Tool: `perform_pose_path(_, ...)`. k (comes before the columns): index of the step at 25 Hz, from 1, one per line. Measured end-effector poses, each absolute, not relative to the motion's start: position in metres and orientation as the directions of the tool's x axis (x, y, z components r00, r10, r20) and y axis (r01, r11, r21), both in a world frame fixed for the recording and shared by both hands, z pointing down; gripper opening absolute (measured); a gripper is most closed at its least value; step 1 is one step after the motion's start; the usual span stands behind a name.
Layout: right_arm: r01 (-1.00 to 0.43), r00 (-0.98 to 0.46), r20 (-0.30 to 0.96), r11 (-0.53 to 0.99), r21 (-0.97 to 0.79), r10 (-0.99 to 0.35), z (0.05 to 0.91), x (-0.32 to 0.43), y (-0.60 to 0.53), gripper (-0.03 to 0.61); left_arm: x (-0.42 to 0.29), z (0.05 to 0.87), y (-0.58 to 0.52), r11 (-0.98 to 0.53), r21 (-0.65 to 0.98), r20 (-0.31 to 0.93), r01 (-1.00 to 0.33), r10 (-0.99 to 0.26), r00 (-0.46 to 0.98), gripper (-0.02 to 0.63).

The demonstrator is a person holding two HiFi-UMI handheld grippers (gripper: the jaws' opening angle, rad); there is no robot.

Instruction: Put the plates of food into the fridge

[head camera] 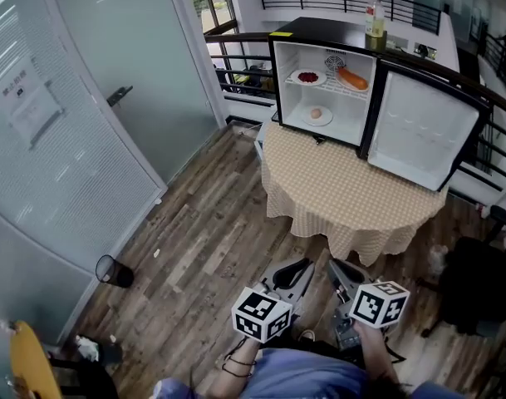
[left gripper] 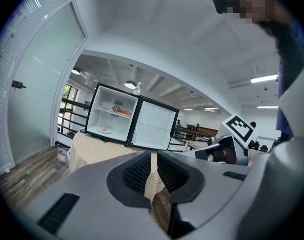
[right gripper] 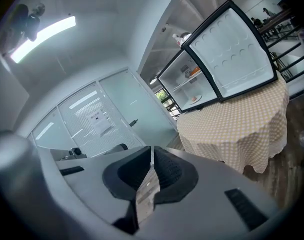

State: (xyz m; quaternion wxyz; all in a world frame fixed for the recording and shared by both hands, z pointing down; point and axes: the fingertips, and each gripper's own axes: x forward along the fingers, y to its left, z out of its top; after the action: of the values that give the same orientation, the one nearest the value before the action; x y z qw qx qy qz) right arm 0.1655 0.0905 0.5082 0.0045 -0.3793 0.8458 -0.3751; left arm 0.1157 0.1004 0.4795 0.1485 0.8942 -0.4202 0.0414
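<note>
Open fridge on far table, holding three plates of food; left gripper and right gripper near, well apart from the table, jaws together, apparently gripping nothing

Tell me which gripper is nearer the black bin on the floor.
Left. The left gripper is off to the bin's right; the right gripper is farther right still, beyond the left one.

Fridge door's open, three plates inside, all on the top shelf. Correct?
Not all. The red-food plate and the orange-food plate sit on the top shelf; the third plate lies on the floor of the fridge below. The head view shows it. The door is open, three plates inside.
</note>
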Motion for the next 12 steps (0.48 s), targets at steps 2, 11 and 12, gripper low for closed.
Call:
perform_pose_path(2, -0.638, -0.714, 0.273, 0.439, -0.633, -0.645, 0.507, 0.167, 0.097, 0.034, 0.12, 0.478, 0.108, -0.607, 0.225, 0.194, -0.762, -0.739, 0.645, 0.049)
perform_pose_path(11, -0.65, -0.703, 0.268, 0.441, -0.619, -0.659, 0.506, 0.176, 0.123, 0.032, 0.122, 0.471, 0.134, -0.606, 0.206, 0.189, -0.768, -0.745, 0.639, 0.049)
perform_pose_path(12, -0.655, -0.695, 0.264, 0.437, -0.616, -0.669, 0.505, 0.178, 0.122, 0.032, 0.123, 0.47, 0.134, -0.609, 0.204, 0.19, -0.766, -0.744, 0.641, 0.049)
